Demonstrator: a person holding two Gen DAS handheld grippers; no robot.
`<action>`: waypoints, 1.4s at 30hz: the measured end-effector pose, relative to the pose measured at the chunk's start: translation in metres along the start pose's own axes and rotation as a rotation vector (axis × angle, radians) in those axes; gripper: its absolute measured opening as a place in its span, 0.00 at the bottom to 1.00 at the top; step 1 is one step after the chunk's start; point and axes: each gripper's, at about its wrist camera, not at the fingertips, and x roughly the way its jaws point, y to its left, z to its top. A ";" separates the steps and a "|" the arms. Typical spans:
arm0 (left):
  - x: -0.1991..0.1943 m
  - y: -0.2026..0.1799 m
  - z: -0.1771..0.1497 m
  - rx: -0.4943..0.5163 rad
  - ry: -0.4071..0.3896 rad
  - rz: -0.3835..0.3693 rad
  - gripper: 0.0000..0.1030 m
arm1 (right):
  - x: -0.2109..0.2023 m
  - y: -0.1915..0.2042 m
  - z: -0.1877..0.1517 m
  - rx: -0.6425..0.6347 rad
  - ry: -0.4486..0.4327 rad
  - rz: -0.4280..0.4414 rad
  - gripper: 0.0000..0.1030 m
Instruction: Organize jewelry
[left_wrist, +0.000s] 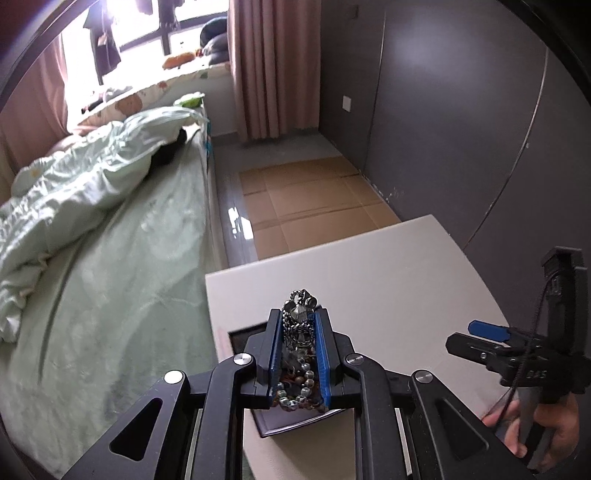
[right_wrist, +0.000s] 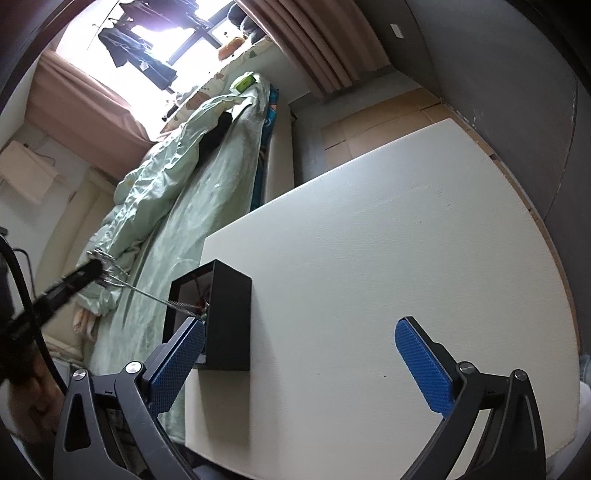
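Between the left gripper's (left_wrist: 299, 325) nearly closed jaws hangs a clump of chains (left_wrist: 300, 317), directly above the black box (right_wrist: 225, 314) at lower centre; the right gripper (right_wrist: 299, 363), jaws wide apart and empty, sits right of it.

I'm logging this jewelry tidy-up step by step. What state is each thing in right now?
left gripper: shut on a bundle of chains and beads.
jewelry bundle: clamped between the pads, a chain trailing into the box.
right gripper: open, nothing between its pads.
black box: open, standing at the table's edge.
white table: bare apart from the box.
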 end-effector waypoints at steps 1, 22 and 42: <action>0.005 0.001 -0.002 -0.008 0.009 -0.001 0.18 | 0.001 0.000 0.000 0.000 0.007 0.006 1.00; -0.018 0.012 -0.044 -0.147 0.021 -0.046 0.78 | -0.019 0.018 -0.008 -0.060 -0.020 -0.004 1.00; -0.141 -0.013 -0.091 -0.156 -0.189 -0.039 1.00 | -0.139 0.078 -0.038 -0.225 -0.165 -0.086 1.00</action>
